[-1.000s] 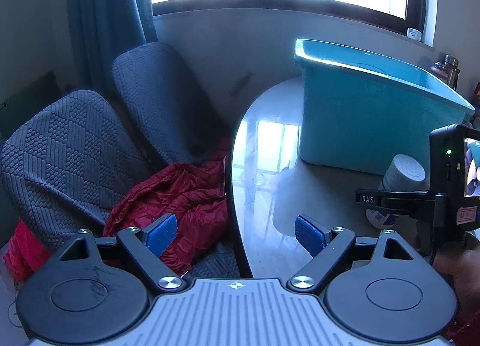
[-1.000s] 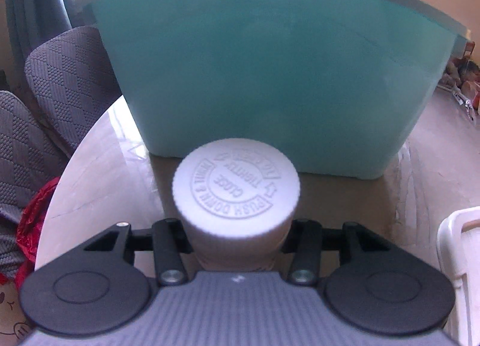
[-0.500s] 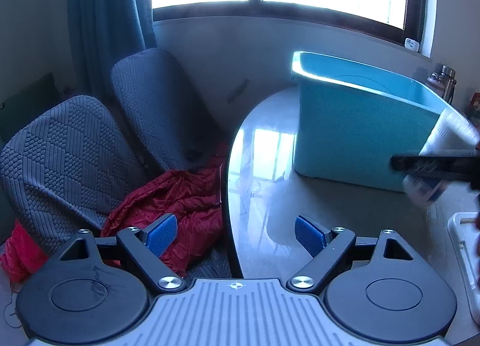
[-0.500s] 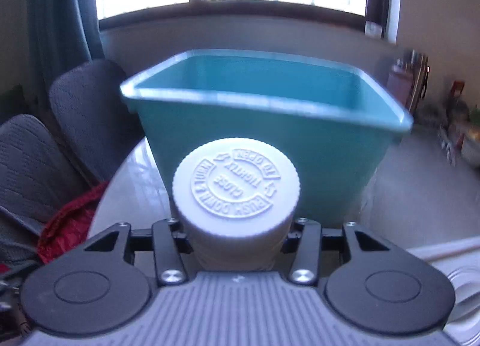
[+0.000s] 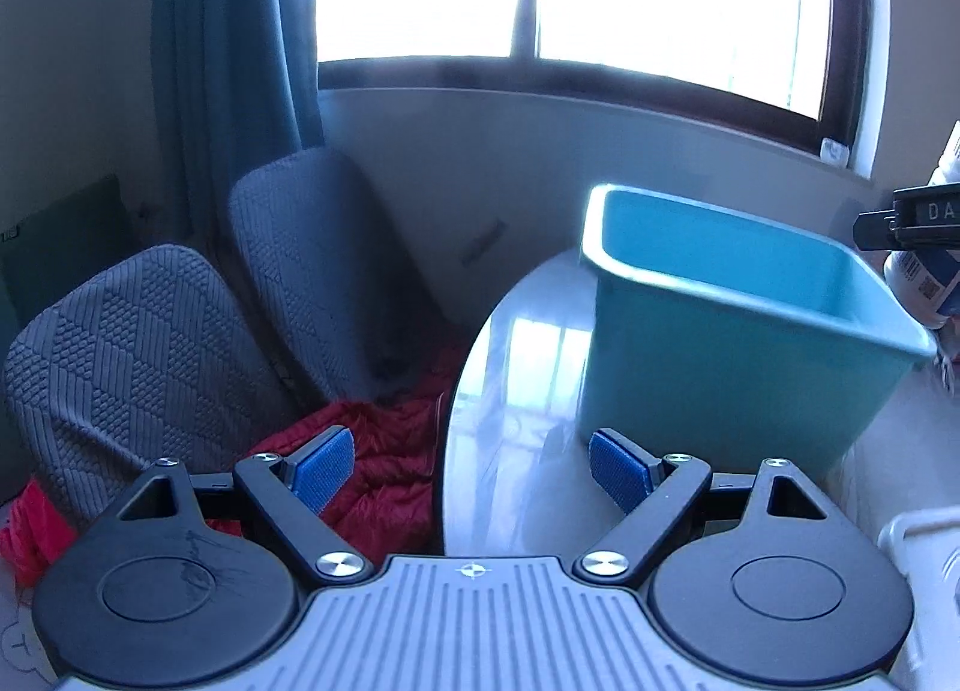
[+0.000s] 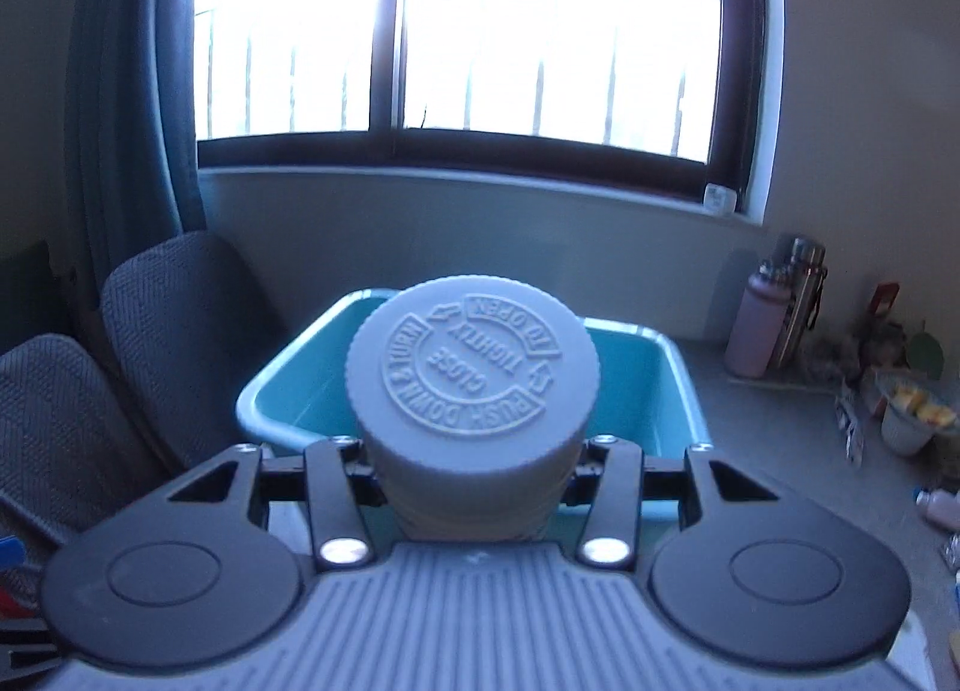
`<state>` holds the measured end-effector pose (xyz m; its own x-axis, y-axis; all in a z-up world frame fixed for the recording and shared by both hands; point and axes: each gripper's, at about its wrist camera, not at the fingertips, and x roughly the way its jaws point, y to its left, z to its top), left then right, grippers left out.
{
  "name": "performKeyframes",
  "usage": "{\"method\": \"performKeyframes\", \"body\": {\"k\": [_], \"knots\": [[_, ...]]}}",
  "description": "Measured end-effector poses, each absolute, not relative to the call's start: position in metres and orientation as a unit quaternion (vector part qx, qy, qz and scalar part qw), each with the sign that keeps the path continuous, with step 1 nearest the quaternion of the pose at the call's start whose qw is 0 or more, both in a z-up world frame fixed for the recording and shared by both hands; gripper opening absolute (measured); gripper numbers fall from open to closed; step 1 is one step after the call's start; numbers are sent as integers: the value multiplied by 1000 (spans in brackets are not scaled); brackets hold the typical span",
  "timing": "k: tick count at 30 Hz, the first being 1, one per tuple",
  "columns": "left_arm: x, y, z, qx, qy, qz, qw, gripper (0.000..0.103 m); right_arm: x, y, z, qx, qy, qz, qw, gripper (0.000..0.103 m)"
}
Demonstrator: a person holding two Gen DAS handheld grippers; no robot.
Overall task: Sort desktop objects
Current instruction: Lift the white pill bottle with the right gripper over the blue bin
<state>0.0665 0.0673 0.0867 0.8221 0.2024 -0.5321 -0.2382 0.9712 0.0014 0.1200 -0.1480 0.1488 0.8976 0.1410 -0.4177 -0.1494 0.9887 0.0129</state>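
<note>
One white plastic pill bottle with an embossed push-down cap clamped between the jaws of the right tool, held above the near rim of the teal rectangular plastic tub on the pale glossy worktop. Not yet released into the tub, so probably mid-delivery on this item. No contents visible in the tub interior, as far as either view shows. Left tool wide open, empty, low over the worktop edge. Several small items left at far right, among them a pink flask and a steel flask; apparently more to sort.
</note>
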Motion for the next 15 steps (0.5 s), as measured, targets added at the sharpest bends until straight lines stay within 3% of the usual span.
{"method": "performKeyframes", "body": {"k": [8,15], "knots": [[94,50,104,-37,258,127,957,87,167,-154,156,-9,210,76,975,48],[117,44,102,-44,267,144,952,87,225,-149,133,-11,252,86,964,48]]}}
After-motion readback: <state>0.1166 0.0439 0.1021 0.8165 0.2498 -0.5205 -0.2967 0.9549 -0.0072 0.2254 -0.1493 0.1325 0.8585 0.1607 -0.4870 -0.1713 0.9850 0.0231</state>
